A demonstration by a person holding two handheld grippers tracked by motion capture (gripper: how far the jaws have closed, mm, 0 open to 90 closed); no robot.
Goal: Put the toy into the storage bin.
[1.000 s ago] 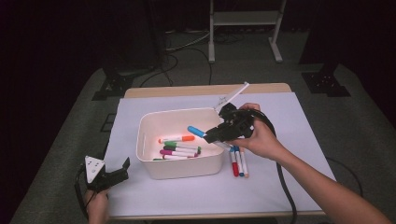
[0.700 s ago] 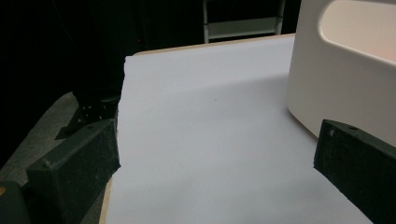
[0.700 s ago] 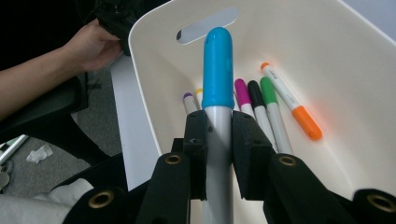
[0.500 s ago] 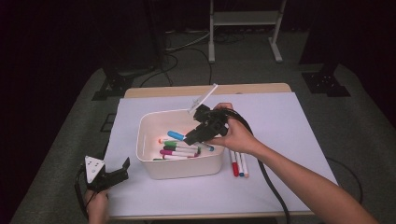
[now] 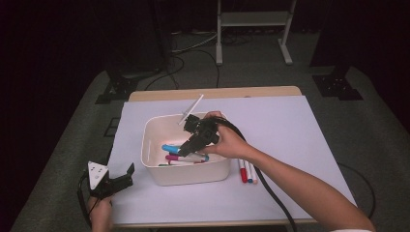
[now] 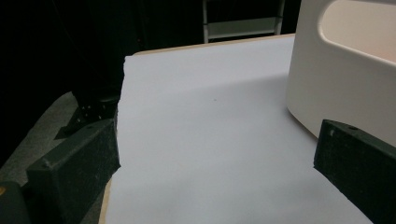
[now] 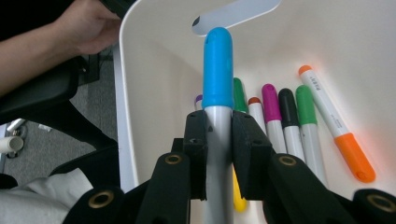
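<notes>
The right gripper (image 7: 218,154) is clamped tight on a marker with a blue cap (image 7: 217,70). It holds the marker over the inside of the white bin (image 5: 183,174), which sits on the white paper (image 5: 300,130) on the bench (image 5: 212,93). More markers lie in the bin: green, pink, black, and one with orange ends (image 7: 334,123). That one has small grey writing on it, too tiny to read. Three markers (image 5: 247,171) lie on the paper just beside the bin. The left gripper (image 5: 118,180) rests near the bench's front corner, its jaws wide apart, holding nothing
</notes>
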